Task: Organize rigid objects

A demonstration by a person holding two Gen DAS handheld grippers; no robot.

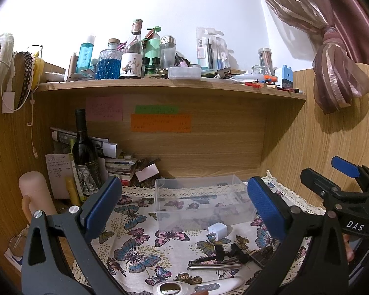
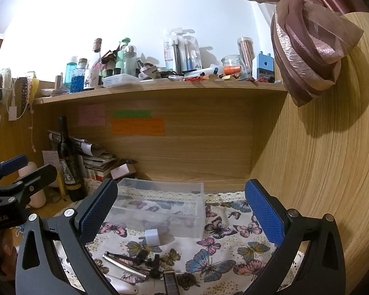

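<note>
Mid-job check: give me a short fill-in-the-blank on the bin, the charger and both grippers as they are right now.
1. The clear rectangular plastic bin on the butterfly-print cloth holds ____.
2. The small white cube charger lies ____ the bin.
3. Both the left gripper and the right gripper have jaws that are ____.

Missing words: nothing; outside; open

Black tongs [image 1: 184, 209] with blue ribbed pads [image 1: 267, 209], silver screws.
</note>
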